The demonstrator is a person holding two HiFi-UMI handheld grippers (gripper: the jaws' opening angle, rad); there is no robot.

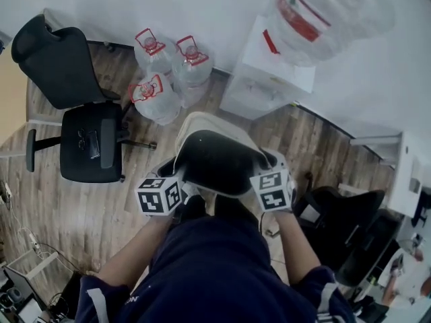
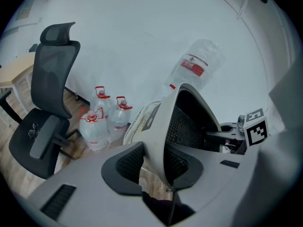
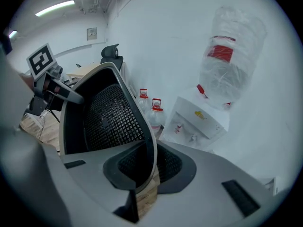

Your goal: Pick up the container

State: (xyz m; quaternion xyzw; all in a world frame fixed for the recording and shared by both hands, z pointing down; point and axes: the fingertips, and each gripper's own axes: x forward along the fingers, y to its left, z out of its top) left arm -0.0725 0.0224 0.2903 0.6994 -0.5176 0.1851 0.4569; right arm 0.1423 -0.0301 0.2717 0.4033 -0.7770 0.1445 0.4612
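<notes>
I hold a beige container (image 1: 214, 155) with a black mesh inside in the air in front of me, its opening facing me. My left gripper (image 1: 183, 184) is shut on its left rim, and my right gripper (image 1: 261, 175) is shut on its right rim. In the left gripper view the container's wall (image 2: 161, 126) runs down between the two pads of my left gripper (image 2: 158, 167); the right gripper's marker cube (image 2: 256, 129) shows beyond it. In the right gripper view the rim (image 3: 147, 145) sits pinched in my right gripper (image 3: 144, 171).
Three water jugs (image 1: 167, 73) with red caps stand on the wooden floor by the wall. A white water dispenser (image 1: 269, 69) carrying a large bottle (image 1: 323, 12) is to their right. A black office chair (image 1: 77, 113) stands left, another dark chair (image 1: 350, 237) right.
</notes>
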